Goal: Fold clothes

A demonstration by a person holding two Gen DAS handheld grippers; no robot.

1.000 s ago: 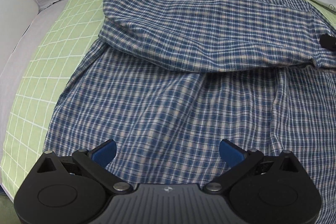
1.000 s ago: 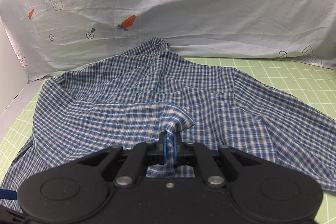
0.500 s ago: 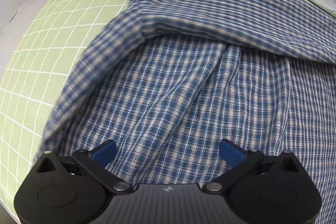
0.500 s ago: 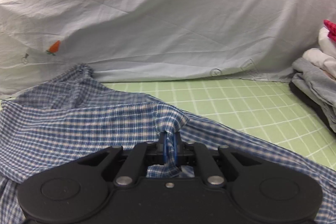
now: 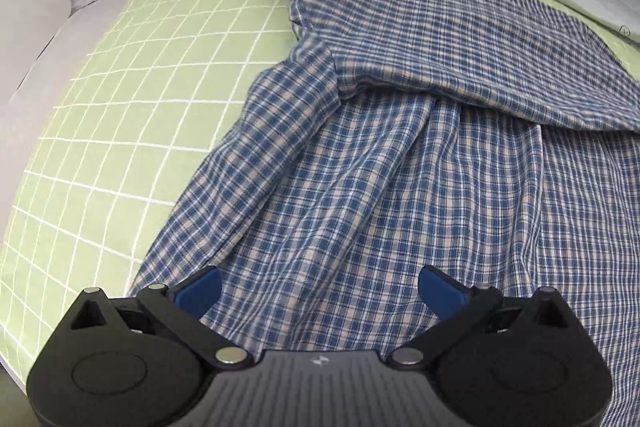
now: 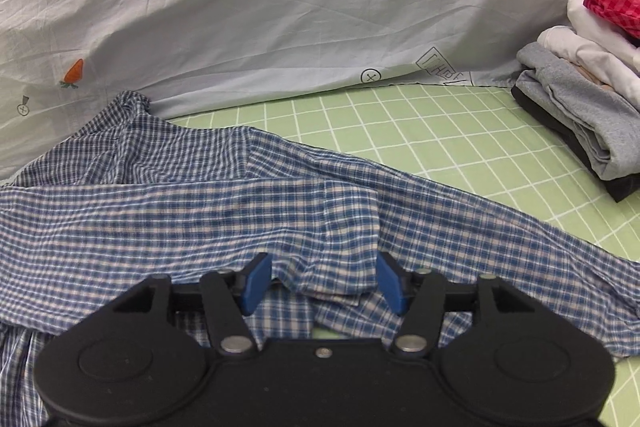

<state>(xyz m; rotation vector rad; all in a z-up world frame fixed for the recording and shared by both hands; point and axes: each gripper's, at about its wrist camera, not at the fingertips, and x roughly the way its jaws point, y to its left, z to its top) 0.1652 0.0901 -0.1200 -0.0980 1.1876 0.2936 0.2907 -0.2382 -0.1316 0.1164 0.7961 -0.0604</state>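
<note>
L gripper (image 5: pixel 320 287): jaws spread wide, nothing between them, blue pads clear of the cloth. Blue plaid shirt (image 5: pixel 420 147) lies ahead of and under the jaws, rumpled, w/ long creases running fwd from between the jaws. A folded-over part of the shirt crosses further ahead, its edge slanting down toward the R side. To the L of the jaws, bare green grid mat (image 5: pixel 120 107); shirt's L edge runs diagonally across it.

R gripper (image 6: pixel 324 285): jaws partly apart, gripping nothing. A bunched cuff-like bit of the shirt (image 6: pixel 200 219) sits just ahead, between the two blue pads; can't tell if it touches either pad. The sleeve band stretches off to the L of the jaws; more shirt runs R and fwd over the mat (image 6: pixel 440 131). Far ahead, a pale printed sheet (image 6: pixel 300 7) stands as a backdrop. Well off to the R of the jaws, a stack of folded clothes (image 6: pixel 580 107) on the mat: grey at bottom, white above, red check on top.
</note>
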